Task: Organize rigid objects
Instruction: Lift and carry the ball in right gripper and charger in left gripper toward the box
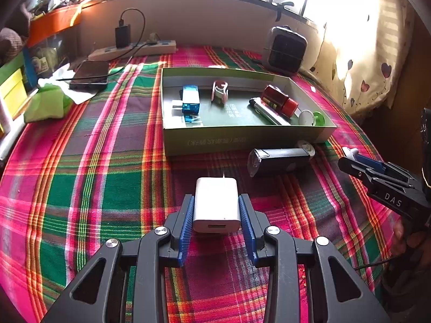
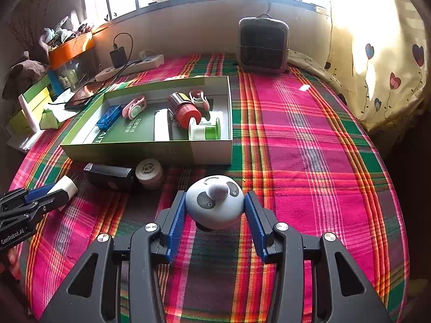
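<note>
My left gripper (image 1: 216, 205) is shut on a white USB charger (image 1: 217, 204), low over the plaid cloth; it also shows in the right wrist view (image 2: 63, 187). My right gripper (image 2: 215, 204) is shut on a round white panda toy (image 2: 215, 202); its tip shows in the left wrist view (image 1: 350, 153). The green box (image 1: 242, 138) (image 2: 148, 152) holds a blue case (image 1: 190, 99), pink clips (image 2: 134, 106), a red bottle (image 2: 184, 110), a silver stick (image 1: 269, 113) and a white-green spool (image 2: 204, 129). A black device (image 1: 278, 160) and a round white tin (image 2: 149, 172) lie in front of the box.
A power strip (image 2: 129, 66) with a plugged charger, a phone (image 1: 90, 75) and a green pouch (image 1: 47, 102) lie at the back left. A small heater (image 2: 262, 44) stands at the back. Coloured boxes (image 1: 13, 88) line the left edge. A curtain (image 2: 382, 53) hangs right.
</note>
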Demonstrator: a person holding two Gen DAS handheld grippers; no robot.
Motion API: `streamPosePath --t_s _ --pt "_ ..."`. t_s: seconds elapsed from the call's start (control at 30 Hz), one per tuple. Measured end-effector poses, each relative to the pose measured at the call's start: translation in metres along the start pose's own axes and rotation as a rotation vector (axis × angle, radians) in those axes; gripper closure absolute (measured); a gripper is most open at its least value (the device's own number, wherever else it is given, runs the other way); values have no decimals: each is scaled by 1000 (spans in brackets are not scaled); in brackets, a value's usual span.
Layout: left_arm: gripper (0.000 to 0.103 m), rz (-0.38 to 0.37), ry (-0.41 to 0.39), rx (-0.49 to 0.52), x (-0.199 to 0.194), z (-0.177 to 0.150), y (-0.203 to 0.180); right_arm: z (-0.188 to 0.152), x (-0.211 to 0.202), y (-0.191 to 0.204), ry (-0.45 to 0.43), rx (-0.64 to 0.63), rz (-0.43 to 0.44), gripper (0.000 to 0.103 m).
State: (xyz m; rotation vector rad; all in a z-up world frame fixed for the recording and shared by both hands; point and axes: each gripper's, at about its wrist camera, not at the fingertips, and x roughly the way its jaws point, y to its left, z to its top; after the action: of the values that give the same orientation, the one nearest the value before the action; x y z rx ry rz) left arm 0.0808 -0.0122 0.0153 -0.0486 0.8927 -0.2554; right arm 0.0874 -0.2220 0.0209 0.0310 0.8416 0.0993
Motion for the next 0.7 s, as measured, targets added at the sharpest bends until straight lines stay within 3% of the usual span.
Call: streamPosePath --t_s 0.7 --pt "70 21 4 7 7 1 -2 -2 -4 1 -5 2 10 58"
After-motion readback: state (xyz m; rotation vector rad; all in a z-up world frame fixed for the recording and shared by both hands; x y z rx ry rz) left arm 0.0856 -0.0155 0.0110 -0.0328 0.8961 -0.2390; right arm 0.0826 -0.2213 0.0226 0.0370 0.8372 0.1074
